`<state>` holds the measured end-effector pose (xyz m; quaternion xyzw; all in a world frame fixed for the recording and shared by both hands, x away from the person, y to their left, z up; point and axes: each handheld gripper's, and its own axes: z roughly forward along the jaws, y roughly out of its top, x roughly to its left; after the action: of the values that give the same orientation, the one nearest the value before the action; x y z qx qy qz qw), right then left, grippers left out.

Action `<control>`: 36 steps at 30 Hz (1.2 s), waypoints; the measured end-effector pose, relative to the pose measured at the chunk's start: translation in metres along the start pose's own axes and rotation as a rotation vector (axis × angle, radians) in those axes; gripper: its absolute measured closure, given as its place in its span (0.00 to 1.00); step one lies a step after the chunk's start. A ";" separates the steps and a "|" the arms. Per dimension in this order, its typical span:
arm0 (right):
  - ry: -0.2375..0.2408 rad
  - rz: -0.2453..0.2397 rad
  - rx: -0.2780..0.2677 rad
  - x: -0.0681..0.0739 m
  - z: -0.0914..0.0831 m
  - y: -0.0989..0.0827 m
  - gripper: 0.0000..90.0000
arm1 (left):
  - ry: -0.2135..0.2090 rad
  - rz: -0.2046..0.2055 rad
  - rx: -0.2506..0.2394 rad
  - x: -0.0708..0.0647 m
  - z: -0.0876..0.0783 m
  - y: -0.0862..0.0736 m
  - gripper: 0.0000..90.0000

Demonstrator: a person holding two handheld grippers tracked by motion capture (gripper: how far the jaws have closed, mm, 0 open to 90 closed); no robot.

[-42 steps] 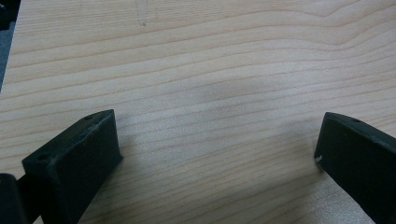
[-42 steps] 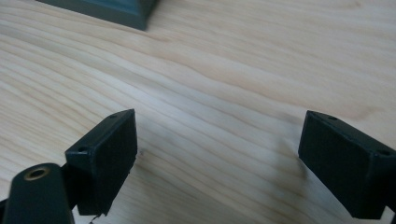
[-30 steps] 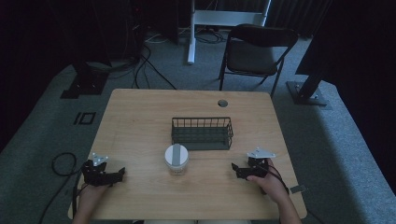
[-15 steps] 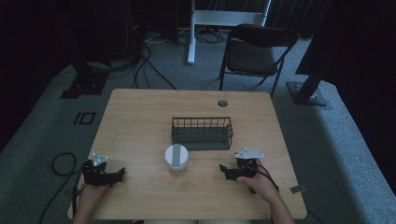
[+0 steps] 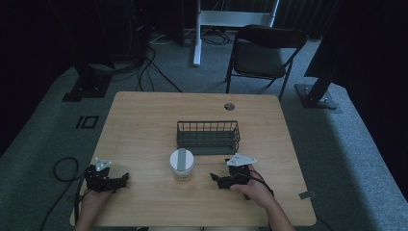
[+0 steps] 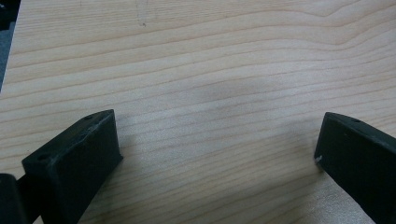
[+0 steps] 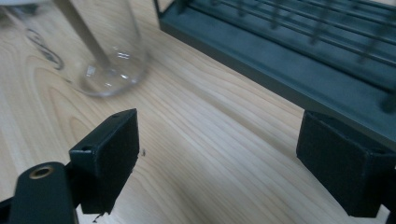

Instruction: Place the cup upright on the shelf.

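A clear jar with a white lid stands near the middle of the wooden table, just in front of a dark wire basket. My right gripper rests low on the table to the right of the jar, jaws open and pointing left toward it. In the right gripper view the jar's glass base sits ahead at upper left, and the basket's base runs along the right. My left gripper lies near the front left corner, open, with bare wood between its jaws.
A round cable hole sits at the table's far edge. A black folding chair stands behind the table. Cables trail on the grey floor at the left.
My right gripper has slid left across the table toward the jar. The left gripper has stayed where it was.
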<state>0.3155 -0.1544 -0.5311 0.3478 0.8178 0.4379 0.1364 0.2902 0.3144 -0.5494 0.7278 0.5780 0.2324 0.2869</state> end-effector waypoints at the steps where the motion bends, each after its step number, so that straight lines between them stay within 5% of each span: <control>1: 0.007 -0.004 -0.002 0.002 0.001 0.001 0.15 | 0.000 0.000 0.000 0.000 0.000 0.000 0.00; 15: 0.126 -0.089 -0.064 0.033 0.022 0.015 0.15 | 0.000 0.000 0.000 0.000 0.000 0.000 0.00; 36: 0.179 -0.113 -0.101 0.057 0.053 0.034 0.14 | -0.002 0.002 0.000 0.000 0.000 0.000 0.00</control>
<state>0.3179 -0.0697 -0.5302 0.2534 0.8218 0.4995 0.1047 0.2903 0.3147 -0.5494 0.7287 0.5768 0.2319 0.2872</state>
